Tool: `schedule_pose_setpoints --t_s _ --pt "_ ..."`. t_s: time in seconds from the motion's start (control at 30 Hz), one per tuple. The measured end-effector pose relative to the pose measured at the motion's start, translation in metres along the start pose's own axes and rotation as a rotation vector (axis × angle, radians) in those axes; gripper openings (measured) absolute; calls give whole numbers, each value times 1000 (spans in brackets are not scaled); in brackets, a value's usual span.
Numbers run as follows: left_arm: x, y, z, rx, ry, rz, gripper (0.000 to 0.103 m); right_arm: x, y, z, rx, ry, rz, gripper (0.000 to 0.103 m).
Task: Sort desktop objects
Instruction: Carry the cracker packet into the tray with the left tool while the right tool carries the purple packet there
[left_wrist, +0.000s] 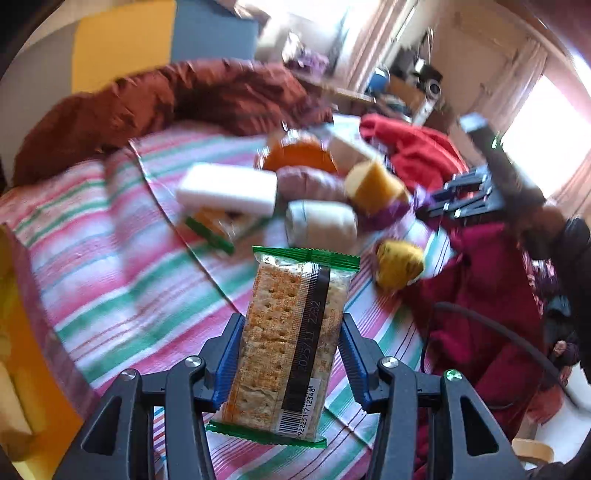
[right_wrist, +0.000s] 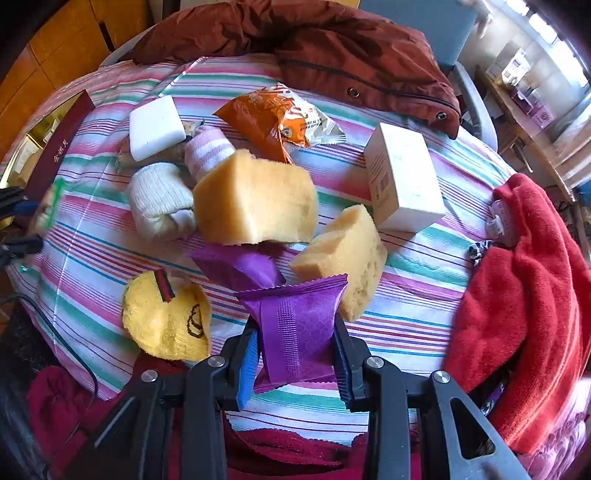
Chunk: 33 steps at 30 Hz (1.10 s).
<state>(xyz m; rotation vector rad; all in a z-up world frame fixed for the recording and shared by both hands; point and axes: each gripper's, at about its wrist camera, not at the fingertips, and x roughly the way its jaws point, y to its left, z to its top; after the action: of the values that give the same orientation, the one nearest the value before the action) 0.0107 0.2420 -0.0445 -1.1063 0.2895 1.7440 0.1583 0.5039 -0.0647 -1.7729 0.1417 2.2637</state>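
Note:
My left gripper (left_wrist: 288, 354) is shut on a cracker packet (left_wrist: 288, 343) with green ends and holds it above the striped cloth (left_wrist: 110, 280). My right gripper (right_wrist: 295, 350) is shut on a purple snack packet (right_wrist: 295, 336). On the cloth lie two yellow sponges (right_wrist: 255, 195) (right_wrist: 343, 258), a second purple packet (right_wrist: 236, 266), an orange snack bag (right_wrist: 273, 118), a white block (right_wrist: 155, 127), a white carton (right_wrist: 402, 181), rolled socks (right_wrist: 159, 203) (right_wrist: 207, 151) and a yellow sock (right_wrist: 166, 321). The right gripper also shows in the left wrist view (left_wrist: 461, 199).
A brown jacket (right_wrist: 332, 48) lies at the far edge of the cloth. A red towel (right_wrist: 535, 295) lies at the right. A dark red box (right_wrist: 55, 147) stands at the left. A dark red garment (right_wrist: 295, 454) and a black cable (right_wrist: 55, 332) lie near me.

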Motion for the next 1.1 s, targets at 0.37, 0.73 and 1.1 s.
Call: schedule_pose_setpoints --t_s 0.37,0.73,1.1 --pt "-33 26 -1 -122 -137 31 51 -38 32 3 -18 -119 30 36" --pt "-77 65 -29 -277 -256 130 51 -73 159 43 -186 -296 210 36" --pt "-123 136 -83 -502 -326 243 51 -64 301 90 -315 -314 449 36"
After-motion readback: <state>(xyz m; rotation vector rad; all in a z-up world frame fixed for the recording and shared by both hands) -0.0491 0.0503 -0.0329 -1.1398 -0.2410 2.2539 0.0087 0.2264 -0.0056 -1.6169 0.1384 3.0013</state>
